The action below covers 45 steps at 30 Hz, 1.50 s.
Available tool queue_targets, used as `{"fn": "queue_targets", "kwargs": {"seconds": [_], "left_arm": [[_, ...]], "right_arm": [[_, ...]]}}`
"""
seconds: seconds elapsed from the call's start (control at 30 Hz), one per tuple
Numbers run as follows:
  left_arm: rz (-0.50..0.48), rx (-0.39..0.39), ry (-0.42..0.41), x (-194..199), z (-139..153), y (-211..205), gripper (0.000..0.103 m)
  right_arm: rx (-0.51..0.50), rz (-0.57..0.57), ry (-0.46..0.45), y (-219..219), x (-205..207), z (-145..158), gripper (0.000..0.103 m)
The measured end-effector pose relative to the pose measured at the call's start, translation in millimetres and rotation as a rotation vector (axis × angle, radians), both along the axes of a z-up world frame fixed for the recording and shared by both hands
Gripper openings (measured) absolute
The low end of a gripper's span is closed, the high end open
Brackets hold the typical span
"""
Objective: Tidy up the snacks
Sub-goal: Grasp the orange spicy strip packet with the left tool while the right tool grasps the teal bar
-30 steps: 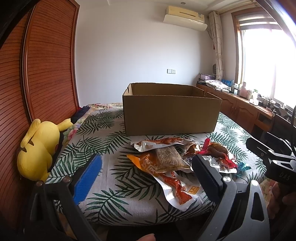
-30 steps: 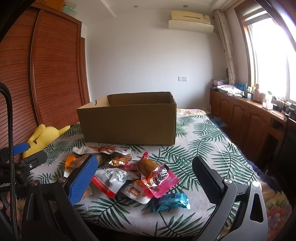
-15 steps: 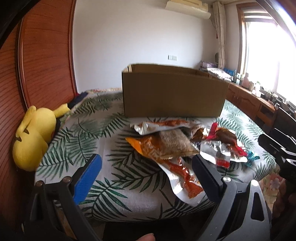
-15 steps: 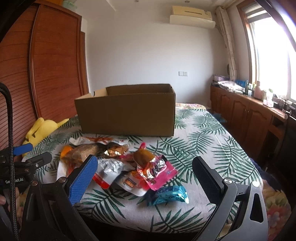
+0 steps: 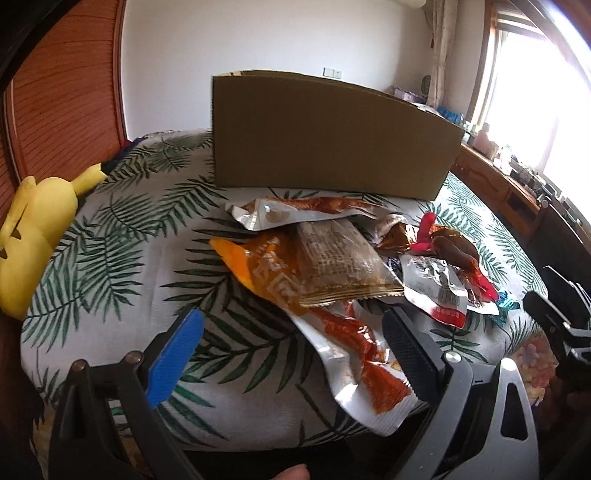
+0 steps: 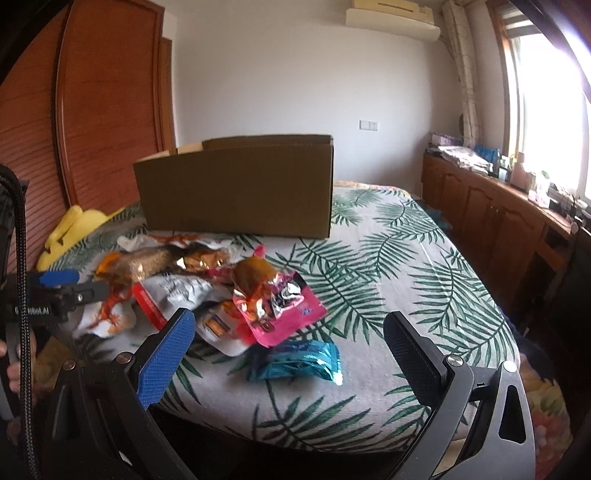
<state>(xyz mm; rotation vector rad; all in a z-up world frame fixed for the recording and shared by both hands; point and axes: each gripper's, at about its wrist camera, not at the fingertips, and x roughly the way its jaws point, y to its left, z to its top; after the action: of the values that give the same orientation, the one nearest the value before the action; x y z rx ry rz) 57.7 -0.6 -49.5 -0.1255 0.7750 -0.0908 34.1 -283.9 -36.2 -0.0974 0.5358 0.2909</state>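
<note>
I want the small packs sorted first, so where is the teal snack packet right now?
In the right wrist view the teal snack packet lies alone on the leaf-print bedspread, at the pile's near edge, just in front of the pink packet and between the right gripper's open fingers.

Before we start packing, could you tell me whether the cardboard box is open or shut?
Open: the box stands upright with its top uncovered, inner walls visible above the near rim. Its contents cannot be seen.

You are working in a home bedroom: a bed with a palm-leaf cover fills the middle of the frame, and a louvred wooden wardrobe takes up the left side. At upper right you see an air conditioner beside a curtained window, with low wooden cabinets under it; a yellow plush toy sits at far left.
</note>
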Motion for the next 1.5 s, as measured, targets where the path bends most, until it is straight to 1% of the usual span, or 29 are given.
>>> {"fn": "queue_targets", "kwargs": {"seconds": [0.23, 0.3, 0.4, 0.53, 0.63, 0.67, 0.73, 0.83, 1.07, 1.27, 1.43, 1.5], "left_arm": [[-0.004, 0.0, 0.043, 15, -8, -6, 0.099], [0.0, 0.001, 0.054, 18, -10, -6, 0.098], [0.006, 0.006, 0.06, 21, -11, -5, 0.098], [0.011, 0.011, 0.06, 24, -11, -5, 0.098], [0.013, 0.012, 0.061, 25, -12, -4, 0.099], [0.013, 0.016, 0.06, 26, -12, -5, 0.099], [0.013, 0.023, 0.059, 26, -12, -5, 0.099], [0.013, 0.034, 0.059, 27, -12, -5, 0.099], [0.016, 0.057, 0.059, 29, -13, -5, 0.099], [0.019, 0.078, 0.068, 30, -14, 6, 0.099], [0.024, 0.063, 0.082, 32, -13, 22, 0.098], [0.019, 0.069, 0.083, 32, -13, 24, 0.096]], "right_arm": [[0.0, 0.031, 0.088, -6, 9, -16, 0.101], [-0.003, 0.043, 0.114, -4, 13, -23, 0.095], [-0.011, 0.053, 0.133, -2, 17, -29, 0.091], [-0.016, 0.063, 0.136, -1, 21, -31, 0.086], [-0.036, 0.059, 0.141, -1, 25, -33, 0.078], [-0.045, 0.056, 0.141, -1, 26, -34, 0.073], [-0.065, 0.052, 0.128, -2, 27, -35, 0.071], [-0.064, 0.05, 0.122, -7, 28, -35, 0.066], [-0.062, 0.032, 0.113, -15, 35, -34, 0.061], [-0.062, 0.017, 0.107, -20, 38, -34, 0.061], [-0.059, 0.012, 0.105, -20, 38, -35, 0.061], [-0.061, 0.012, 0.104, -20, 38, -35, 0.061]]}}
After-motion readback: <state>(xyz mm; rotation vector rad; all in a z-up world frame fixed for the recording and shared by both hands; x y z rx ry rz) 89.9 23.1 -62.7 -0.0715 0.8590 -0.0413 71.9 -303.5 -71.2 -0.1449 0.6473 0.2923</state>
